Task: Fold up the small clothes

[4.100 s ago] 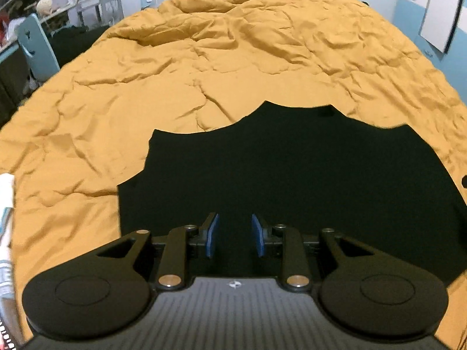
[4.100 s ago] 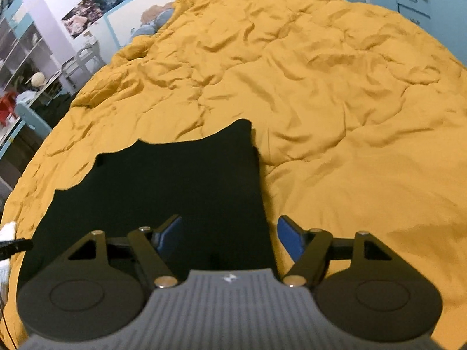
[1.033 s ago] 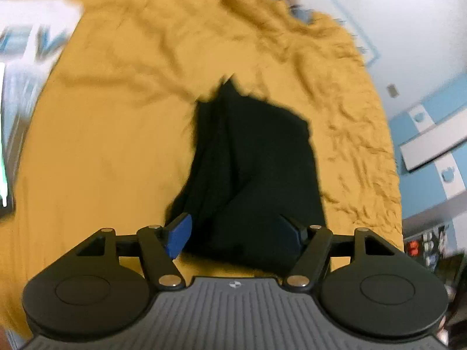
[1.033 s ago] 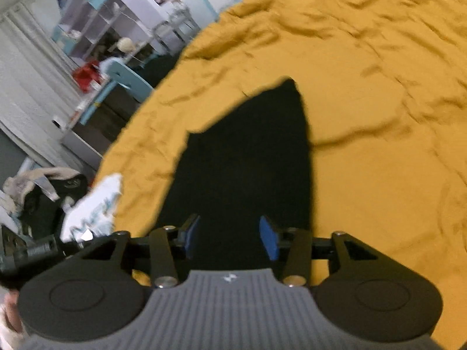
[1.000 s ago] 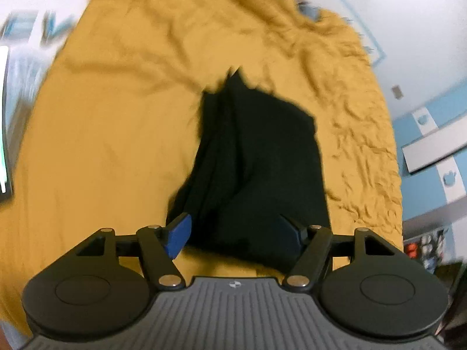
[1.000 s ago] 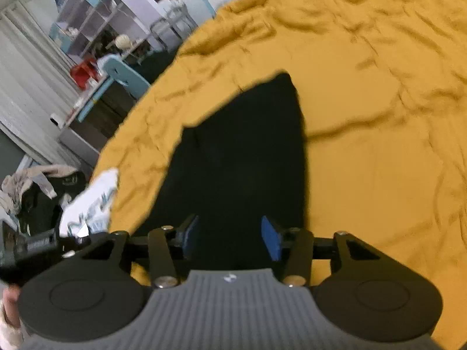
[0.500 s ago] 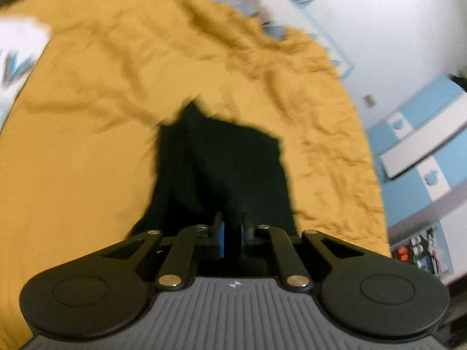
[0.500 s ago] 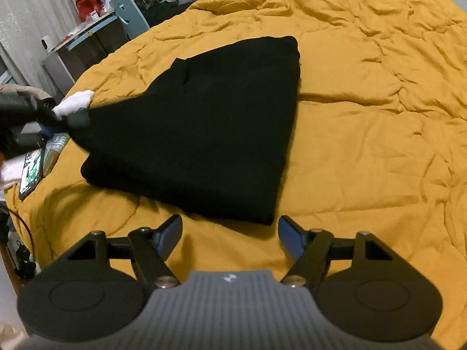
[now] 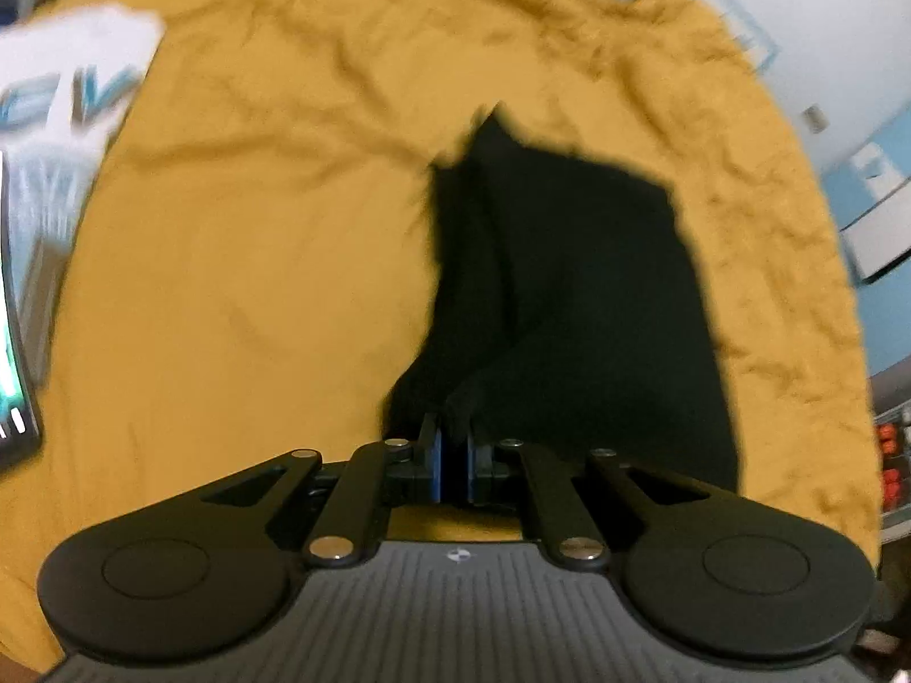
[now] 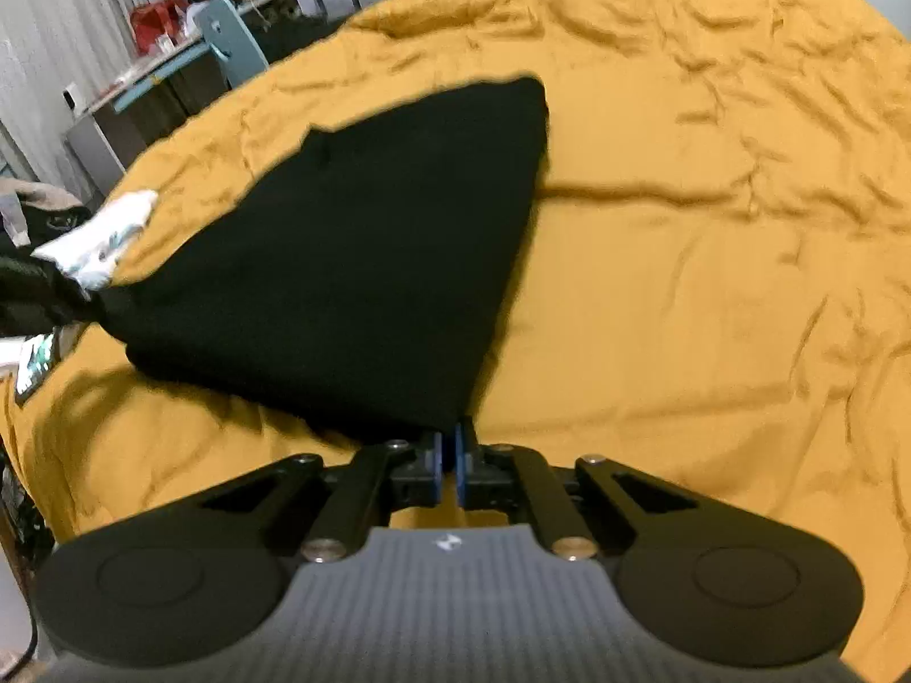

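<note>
Both hand-held grippers — left (image 9: 454,451), right (image 10: 447,451) — are pinching the black garment's (image 10: 364,262) near corners, lifting that edge off the bed (image 10: 712,284) for folding.

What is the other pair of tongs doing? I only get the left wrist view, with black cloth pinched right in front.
Observer: The right tongs are shut on the near corner of the black garment.
Visitor: Is the cloth lying flat?
Observer: No. Its near edge seems lifted off the yellow bedspread, with a shadow under it.
Visitor: Anything beside the bed?
Observer: A light blue chair at a desk.
</note>
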Demonstrator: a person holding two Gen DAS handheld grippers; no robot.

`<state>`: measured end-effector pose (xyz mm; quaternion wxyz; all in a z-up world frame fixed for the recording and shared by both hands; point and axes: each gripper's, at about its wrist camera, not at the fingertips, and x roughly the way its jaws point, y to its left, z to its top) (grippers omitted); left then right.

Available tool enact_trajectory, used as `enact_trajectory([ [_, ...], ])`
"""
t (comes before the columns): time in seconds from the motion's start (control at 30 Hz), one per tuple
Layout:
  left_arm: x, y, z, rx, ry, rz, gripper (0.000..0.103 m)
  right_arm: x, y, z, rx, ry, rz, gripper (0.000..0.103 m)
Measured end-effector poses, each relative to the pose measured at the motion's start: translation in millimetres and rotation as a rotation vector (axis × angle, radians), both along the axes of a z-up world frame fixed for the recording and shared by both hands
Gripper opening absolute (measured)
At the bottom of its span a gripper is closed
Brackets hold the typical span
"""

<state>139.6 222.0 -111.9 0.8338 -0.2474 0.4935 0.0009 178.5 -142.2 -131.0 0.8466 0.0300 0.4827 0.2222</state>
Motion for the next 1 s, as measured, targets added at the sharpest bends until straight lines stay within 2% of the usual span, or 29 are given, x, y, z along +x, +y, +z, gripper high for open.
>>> enact_trajectory([
  [0.17,4,-27,-18,0.177,0.04,-0.06,0.015,3,2,-14,-0.012,0.028,0.01,0.0],
  [0.4,0,-31,-7,0.219,0.089,-0.077,0.019,1,-7,-17,0.001,0.052,0.011,0.0],
  [0.47,-1,-30,-3,0.228,0.11,-0.075,0.026,0,-9,-15,0.0,0.057,0.016,0.0],
  [0.5,0,-32,-2,0.249,0.124,-0.071,0.035,-1,-11,-13,-0.003,0.056,0.02,0.0],
  [0.57,-3,-33,3,0.289,0.128,-0.075,0.038,-3,-11,-9,-0.02,0.049,0.023,0.0],
  [0.77,-9,-30,28,0.344,0.089,-0.063,0.042,-3,-28,3,-0.061,0.011,-0.028,0.0],
  [0.9,0,-25,43,0.33,0.008,-0.014,0.058,7,-40,12,-0.052,-0.015,-0.071,0.001],
  [0.93,3,-24,44,0.319,-0.019,-0.001,0.058,11,-41,13,-0.047,-0.015,-0.078,0.002],
  [0.97,8,-23,46,0.303,-0.047,0.009,0.059,15,-43,14,-0.038,-0.015,-0.089,0.007],
  [1.0,12,-22,46,0.281,-0.077,0.017,0.065,18,-44,15,-0.031,-0.018,-0.099,0.015],
])
